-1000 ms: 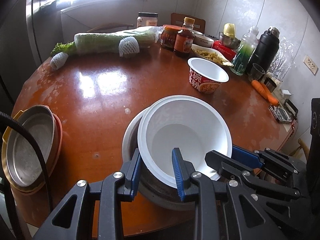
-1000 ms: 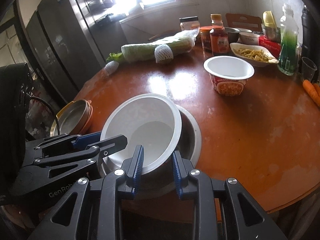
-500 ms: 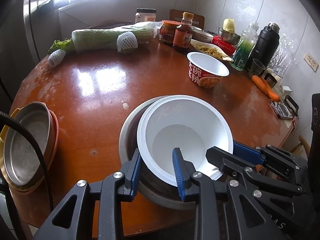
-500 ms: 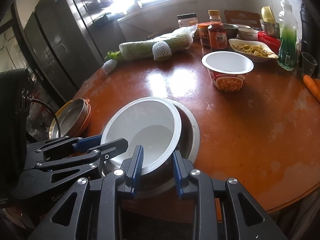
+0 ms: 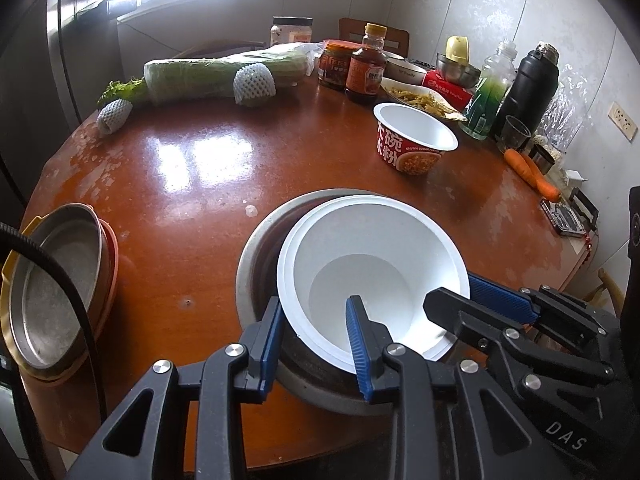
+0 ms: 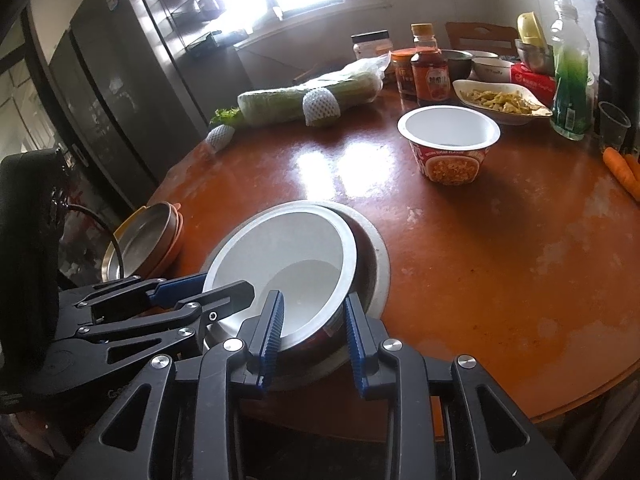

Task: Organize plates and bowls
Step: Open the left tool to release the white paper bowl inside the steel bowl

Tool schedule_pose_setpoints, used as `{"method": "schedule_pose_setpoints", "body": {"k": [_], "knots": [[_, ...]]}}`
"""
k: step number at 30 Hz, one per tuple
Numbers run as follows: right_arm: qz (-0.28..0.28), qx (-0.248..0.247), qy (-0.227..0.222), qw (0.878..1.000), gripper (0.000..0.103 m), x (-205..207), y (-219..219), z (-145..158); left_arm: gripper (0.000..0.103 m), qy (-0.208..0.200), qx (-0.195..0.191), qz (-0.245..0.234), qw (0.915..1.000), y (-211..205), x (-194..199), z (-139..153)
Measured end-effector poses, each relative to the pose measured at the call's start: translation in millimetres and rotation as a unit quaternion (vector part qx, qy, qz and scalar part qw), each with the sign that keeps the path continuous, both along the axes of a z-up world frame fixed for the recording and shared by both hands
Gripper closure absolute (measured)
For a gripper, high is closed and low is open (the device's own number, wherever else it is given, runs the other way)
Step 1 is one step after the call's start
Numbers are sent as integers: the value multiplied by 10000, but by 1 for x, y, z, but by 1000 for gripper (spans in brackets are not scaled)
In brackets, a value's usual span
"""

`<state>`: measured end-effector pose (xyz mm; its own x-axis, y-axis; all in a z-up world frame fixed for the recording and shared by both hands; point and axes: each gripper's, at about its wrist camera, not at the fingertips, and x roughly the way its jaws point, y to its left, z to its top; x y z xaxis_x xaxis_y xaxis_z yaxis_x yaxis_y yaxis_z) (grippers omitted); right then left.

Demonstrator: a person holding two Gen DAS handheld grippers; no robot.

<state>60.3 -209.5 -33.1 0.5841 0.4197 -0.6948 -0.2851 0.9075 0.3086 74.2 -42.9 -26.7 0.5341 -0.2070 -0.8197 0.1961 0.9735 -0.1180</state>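
Observation:
A white disposable bowl (image 5: 360, 256) (image 6: 288, 248) with a red outer wall sits tilted inside a wide metal bowl (image 5: 256, 248) (image 6: 380, 256) near the front edge of the round brown table (image 5: 192, 184). My left gripper (image 5: 314, 336) (image 6: 216, 292) is shut on the near-left rim, one finger inside the bowl and one outside. My right gripper (image 6: 312, 320) (image 5: 456, 292) is shut on the opposite rim in the same way. A stack of plates (image 5: 52, 292) (image 6: 136, 248) with a metal one on top lies at the table's left edge.
An empty red instant-noodle bowl (image 5: 416, 140) (image 6: 448, 140) stands farther back. Behind it are wrapped cabbage (image 5: 224, 72), sauce bottles (image 5: 366, 68), a dish of food (image 6: 500, 100), a green bottle (image 5: 488, 92), a black flask (image 5: 528, 84) and carrots (image 5: 528, 168).
The white bowl has sunk a little deeper into the metal bowl, and more of the metal rim shows behind it. Both grippers keep their hold on the rim.

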Motion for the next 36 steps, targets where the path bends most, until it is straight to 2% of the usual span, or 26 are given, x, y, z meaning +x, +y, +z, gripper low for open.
{"method": "schedule_pose_setpoints", "body": {"k": [7, 20, 30, 36], "knots": [[-52, -6, -42, 10000, 70, -1, -3, 2, 69, -53, 31, -8, 10000, 0, -2, 2], [-63, 0, -113, 9999, 67, -2, -5, 7, 57, -298, 94, -77, 9995, -2, -9, 17], [-117, 72, -213, 9997, 64, -2, -14, 13, 55, -466, 98, -167, 9987, -8, -12, 29], [-243, 76, -333, 9991, 61, 1, -25, 20, 54, -569, 92, -184, 9982, -13, 3, 41]]}}
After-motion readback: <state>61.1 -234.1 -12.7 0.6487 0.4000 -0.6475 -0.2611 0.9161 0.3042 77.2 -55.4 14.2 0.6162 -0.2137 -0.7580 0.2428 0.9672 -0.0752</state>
